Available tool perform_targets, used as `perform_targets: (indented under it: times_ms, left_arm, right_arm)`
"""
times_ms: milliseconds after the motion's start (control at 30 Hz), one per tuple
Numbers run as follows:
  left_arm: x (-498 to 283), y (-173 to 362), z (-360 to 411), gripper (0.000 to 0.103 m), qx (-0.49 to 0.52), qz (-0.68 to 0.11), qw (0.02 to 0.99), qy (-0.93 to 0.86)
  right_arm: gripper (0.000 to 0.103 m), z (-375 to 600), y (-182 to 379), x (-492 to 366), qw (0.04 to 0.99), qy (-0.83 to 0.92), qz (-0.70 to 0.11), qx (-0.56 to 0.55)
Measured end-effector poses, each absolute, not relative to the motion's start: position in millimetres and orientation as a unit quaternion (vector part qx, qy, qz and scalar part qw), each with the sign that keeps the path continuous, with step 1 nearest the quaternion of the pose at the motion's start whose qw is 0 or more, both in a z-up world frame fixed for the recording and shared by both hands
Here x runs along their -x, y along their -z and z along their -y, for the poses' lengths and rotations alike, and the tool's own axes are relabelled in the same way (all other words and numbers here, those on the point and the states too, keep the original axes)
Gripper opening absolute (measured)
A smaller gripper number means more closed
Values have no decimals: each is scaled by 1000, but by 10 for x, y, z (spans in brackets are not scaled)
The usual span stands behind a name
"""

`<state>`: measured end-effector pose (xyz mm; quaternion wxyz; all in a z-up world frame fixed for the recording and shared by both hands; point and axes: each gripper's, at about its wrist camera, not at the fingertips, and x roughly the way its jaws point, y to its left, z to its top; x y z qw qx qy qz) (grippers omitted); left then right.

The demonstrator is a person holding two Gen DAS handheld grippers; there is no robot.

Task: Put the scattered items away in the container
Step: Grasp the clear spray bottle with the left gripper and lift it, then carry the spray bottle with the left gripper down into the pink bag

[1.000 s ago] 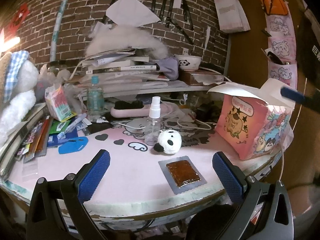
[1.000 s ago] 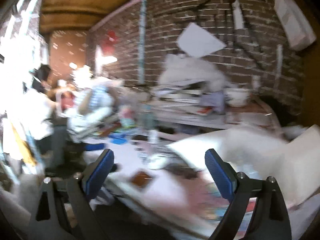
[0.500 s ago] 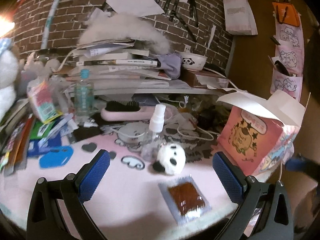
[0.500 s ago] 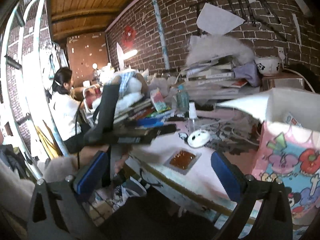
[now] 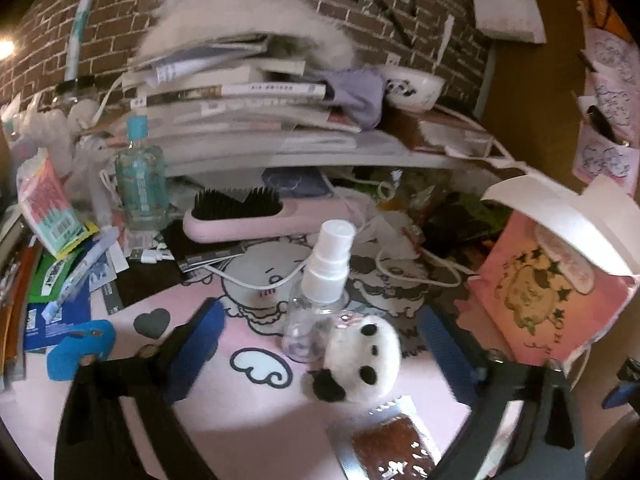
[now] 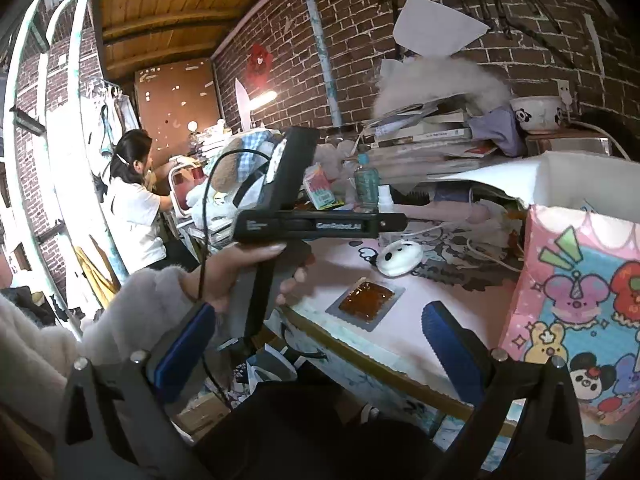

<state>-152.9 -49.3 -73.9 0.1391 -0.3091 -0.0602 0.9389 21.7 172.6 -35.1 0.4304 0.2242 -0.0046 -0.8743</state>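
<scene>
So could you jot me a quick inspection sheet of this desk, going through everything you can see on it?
Surface: pink cartoon-print mat, crowded toward the back.
Job's things: clear spray bottle upright, panda plush beside it, brown sauce packet flat near the front edge; pink cartoon bag stands open to their right.
Clutter: hairbrush, green bottle, stacked books, panda bowl, packets on the left.
Grippers: left gripper open, framing bottle and plush, holding nothing; right gripper open, empty, off the desk's front edge.
Cables: white cable looping over the mat.
Surroundings: brick wall; seated person behind.
</scene>
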Motion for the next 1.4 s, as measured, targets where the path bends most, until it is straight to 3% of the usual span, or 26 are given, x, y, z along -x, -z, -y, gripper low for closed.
perform_targets:
  times_ms: [133, 200, 500, 600, 1400]
  left_arm:
    - [1637, 826, 484, 52, 330, 64, 142, -931]
    - [1677, 859, 477, 46, 338, 67, 143, -928]
    - [1646, 833, 407, 36, 338, 43, 128, -931]
    - [1641, 829, 415, 27, 340, 49, 131, -930]
    - [1479, 450, 421, 24, 314, 40, 138, -938]
  right_arm:
    - [103, -1746, 358, -209, 431, 874, 8, -225]
    - [103, -1757, 364, -199, 432, 873, 9, -226]
    - [103, -1789, 386, -174, 431, 872, 15, -229]
    - [103, -1795, 395, -163, 432, 872, 18, -231]
    - [103, -1834, 402, -147, 431, 872, 26, -231]
